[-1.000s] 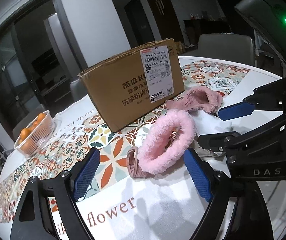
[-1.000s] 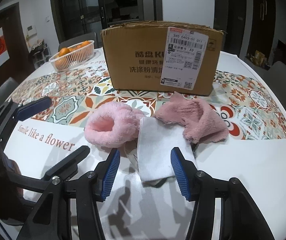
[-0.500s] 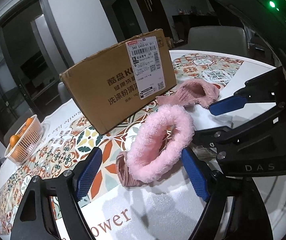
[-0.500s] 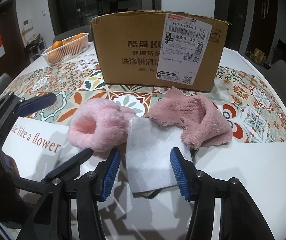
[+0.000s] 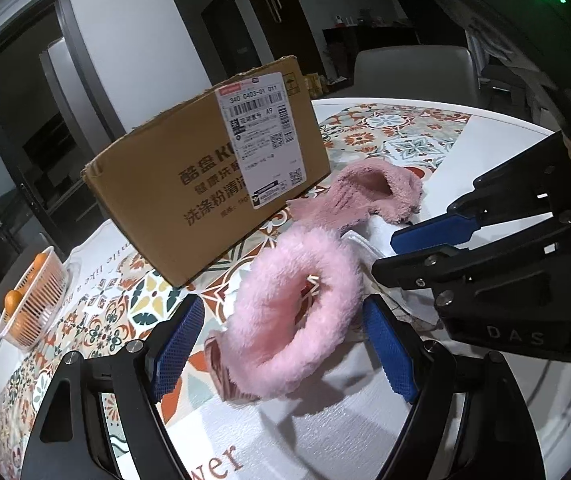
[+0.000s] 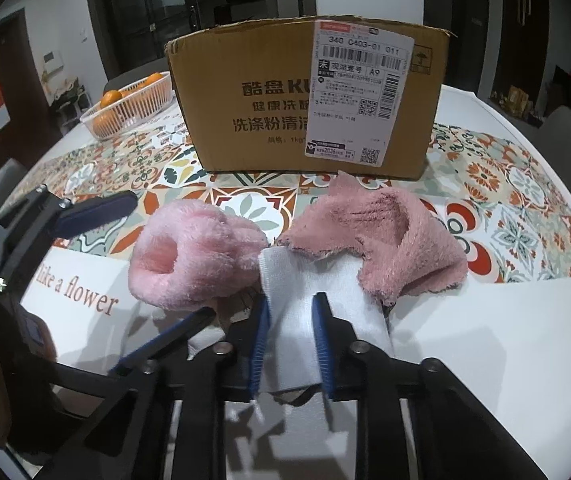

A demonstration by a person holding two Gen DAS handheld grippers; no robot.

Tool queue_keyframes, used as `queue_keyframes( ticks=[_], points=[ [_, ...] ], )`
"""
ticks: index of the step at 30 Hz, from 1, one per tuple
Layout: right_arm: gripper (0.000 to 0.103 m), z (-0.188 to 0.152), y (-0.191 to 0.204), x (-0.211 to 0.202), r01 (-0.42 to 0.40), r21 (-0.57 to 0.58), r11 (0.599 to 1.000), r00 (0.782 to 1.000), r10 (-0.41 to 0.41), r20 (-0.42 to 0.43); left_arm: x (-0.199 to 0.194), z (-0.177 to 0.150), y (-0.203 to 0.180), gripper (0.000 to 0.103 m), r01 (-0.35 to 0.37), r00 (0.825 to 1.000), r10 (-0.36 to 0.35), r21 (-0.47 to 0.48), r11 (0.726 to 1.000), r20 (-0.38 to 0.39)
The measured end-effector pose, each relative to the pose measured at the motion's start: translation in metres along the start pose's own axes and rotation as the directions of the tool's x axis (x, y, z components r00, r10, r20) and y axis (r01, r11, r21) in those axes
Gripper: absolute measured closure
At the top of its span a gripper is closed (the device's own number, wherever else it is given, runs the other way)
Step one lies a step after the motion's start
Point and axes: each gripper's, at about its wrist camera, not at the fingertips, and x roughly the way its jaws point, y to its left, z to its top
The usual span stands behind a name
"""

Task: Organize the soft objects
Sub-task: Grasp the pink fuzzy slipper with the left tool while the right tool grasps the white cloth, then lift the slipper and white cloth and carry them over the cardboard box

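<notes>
A fluffy light-pink slipper sock [image 5: 297, 312] lies on the table between the open fingers of my left gripper [image 5: 285, 348]; it also shows in the right wrist view [image 6: 193, 260]. A darker pink fuzzy cloth [image 6: 381, 236] lies to its right, also seen in the left wrist view [image 5: 369, 196]. A white cloth [image 6: 305, 312] lies between them. My right gripper [image 6: 291, 344] has closed in on the white cloth, its blue pads [image 6: 259, 344] pressing both sides. The right gripper shows in the left wrist view [image 5: 445, 240].
A brown cardboard box [image 6: 305, 100] stands behind the cloths on a patterned table runner [image 6: 505, 200]. A white basket of oranges [image 6: 125, 108] sits at the far left; it also shows in the left wrist view [image 5: 33, 304]. Chairs stand around the round white table [image 6: 485, 340].
My right gripper moved forward over the white cloth and its fingers closed on it. My left gripper moved closer around the light-pink slipper sock and stays open.
</notes>
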Motion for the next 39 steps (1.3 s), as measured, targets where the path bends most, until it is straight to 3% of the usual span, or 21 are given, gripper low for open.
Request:
queue_keyframes(
  ticks=[2,5,7,13,19,39],
  points=[
    [0.086,0.0,-0.002,-0.001,-0.006,0.011,1.0,1.0,0.006,0.001,0.002,0.002,0.0,0.021,0.005,1.0,-0.005,-0.004,1.0,-0.001],
    [0.09,-0.001,-0.004,-0.003,-0.011,0.025,1.0,1.0,0.011,0.008,0.005,0.004,0.0,0.03,0.017,1.0,-0.018,-0.023,1.0,-0.009],
    [0.092,0.0,-0.006,-0.004,-0.013,0.029,0.999,1.0,0.013,0.013,0.007,0.005,0.0,0.044,0.02,1.0,-0.02,-0.033,0.999,-0.021],
    [0.097,-0.001,-0.008,-0.009,-0.03,0.044,0.999,0.999,0.029,0.029,0.006,0.006,0.0,0.066,0.012,0.999,-0.015,-0.075,0.997,-0.039],
    [0.098,0.0,-0.012,-0.018,-0.065,0.068,0.996,0.996,0.06,0.062,-0.003,0.007,0.005,0.073,0.017,0.999,-0.025,-0.176,0.984,-0.042],
    [0.098,0.005,-0.021,-0.064,-0.116,0.103,0.988,0.98,0.097,0.176,-0.05,0.02,0.013,0.074,-0.041,0.999,0.05,-0.366,0.93,0.018]
  ],
)
